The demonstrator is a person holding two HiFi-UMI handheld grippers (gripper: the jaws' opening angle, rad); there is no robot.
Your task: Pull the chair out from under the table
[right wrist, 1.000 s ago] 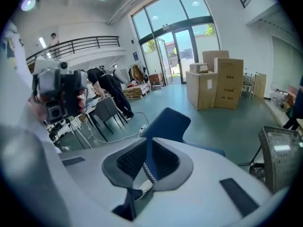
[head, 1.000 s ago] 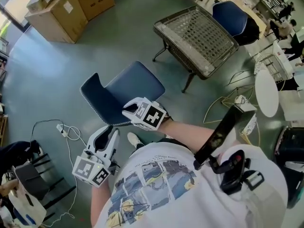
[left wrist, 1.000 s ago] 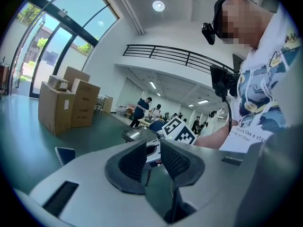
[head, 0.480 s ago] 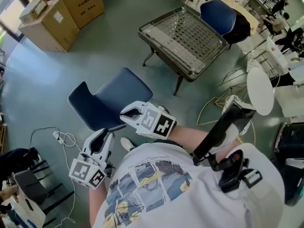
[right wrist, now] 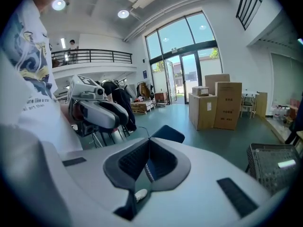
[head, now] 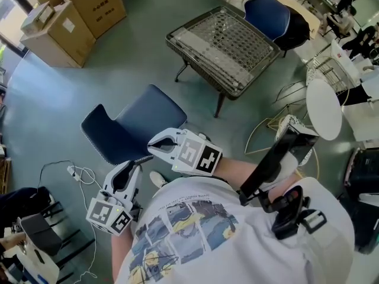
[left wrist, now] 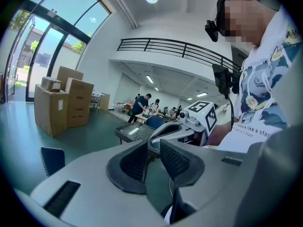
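In the head view the blue chair (head: 133,129) stands on the green floor, well apart from the low wire-topped table (head: 222,40). My right gripper (head: 154,145) hovers over the chair's near edge with its jaws shut and nothing in them. In the right gripper view the chair's back (right wrist: 168,134) shows just beyond the closed pads (right wrist: 135,162). My left gripper (head: 130,165) hangs lower, to the left of the chair and clear of it. Its pads (left wrist: 177,160) stand a narrow gap apart and hold nothing.
Cardboard boxes (head: 71,10) are stacked at the far left. A second blue chair (head: 269,13) sits behind the table. A round white top (head: 324,108) and loose wires lie to the right. A white cable (head: 80,173) and a dark rack (head: 29,218) are at the lower left.
My right gripper has lifted off the chair's near edge and drawn back toward my body. My left gripper has shifted a little. The chair now shows farther from the table.
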